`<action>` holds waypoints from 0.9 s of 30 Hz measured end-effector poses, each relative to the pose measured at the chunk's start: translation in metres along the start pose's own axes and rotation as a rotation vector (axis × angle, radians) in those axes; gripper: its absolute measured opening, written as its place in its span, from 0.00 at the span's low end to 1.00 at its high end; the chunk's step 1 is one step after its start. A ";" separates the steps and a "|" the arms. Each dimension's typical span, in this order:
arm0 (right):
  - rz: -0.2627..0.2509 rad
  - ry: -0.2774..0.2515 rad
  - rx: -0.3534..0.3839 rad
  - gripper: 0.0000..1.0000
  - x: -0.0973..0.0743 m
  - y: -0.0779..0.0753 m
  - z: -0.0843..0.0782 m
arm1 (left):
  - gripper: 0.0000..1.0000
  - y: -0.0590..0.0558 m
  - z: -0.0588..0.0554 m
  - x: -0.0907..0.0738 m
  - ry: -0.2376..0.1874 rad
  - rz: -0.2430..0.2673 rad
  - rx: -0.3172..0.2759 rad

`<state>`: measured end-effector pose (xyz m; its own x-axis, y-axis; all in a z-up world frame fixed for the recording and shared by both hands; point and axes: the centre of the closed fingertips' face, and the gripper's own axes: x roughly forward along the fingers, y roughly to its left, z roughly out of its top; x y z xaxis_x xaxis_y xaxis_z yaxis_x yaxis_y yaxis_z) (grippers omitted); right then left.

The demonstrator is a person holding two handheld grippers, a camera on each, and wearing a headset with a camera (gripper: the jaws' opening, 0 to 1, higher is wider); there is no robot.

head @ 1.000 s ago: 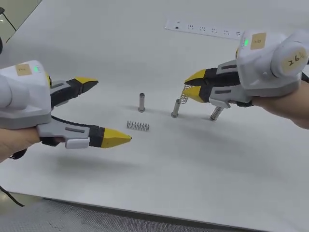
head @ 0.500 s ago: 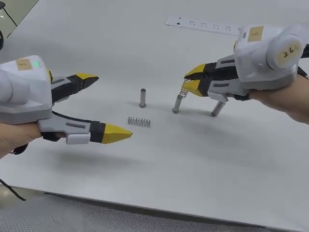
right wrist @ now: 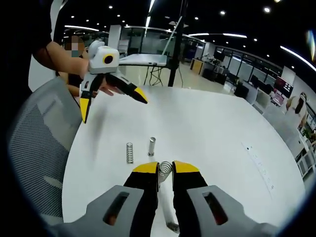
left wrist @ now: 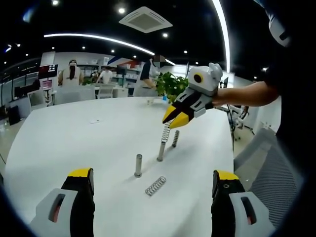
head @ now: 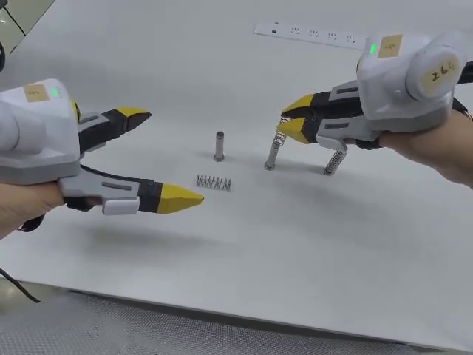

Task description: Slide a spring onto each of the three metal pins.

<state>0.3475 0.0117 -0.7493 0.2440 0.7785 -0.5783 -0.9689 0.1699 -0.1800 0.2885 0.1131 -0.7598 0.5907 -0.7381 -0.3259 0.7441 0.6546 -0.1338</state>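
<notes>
While I hold both tools above it, tabletop point(head: 259, 251): white, three pins mid-scene.
Left tongs point(head: 171, 156): released, jaws wide, near left, touching nothing.
Right tongs point(head: 283, 126): clenched on the held spring point(head: 279, 137), whose lower end meets the top of the middle pin point(head: 272, 157).
Right pin point(head: 329, 171): wears a fitted spring point(head: 336, 158).
Left pin point(head: 219, 146): bare.
Loose spring point(head: 213, 182): flat, just near of the left pin.

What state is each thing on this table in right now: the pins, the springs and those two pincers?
left gripper: open, holding nothing.
right gripper: shut on held spring.
bare pin: upright, no spring.
middle pin: held spring at its top, not slid down.
third pin: spring already on it.
loose spring: lying flat on the table.
</notes>
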 end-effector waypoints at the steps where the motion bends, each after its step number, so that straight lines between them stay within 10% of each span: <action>1: 0.001 -0.001 0.002 0.07 0.000 0.000 0.000 | 0.98 0.000 0.000 0.000 0.000 0.000 -0.001; 27: 0.018 0.050 0.023 0.08 0.017 0.004 -0.022 | 0.96 0.000 -0.002 -0.001 0.001 0.008 -0.008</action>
<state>0.3486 0.0123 -0.7767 0.2280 0.7505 -0.6203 -0.9736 0.1705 -0.1515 0.2875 0.1143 -0.7617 0.5964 -0.7326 -0.3279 0.7366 0.6619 -0.1391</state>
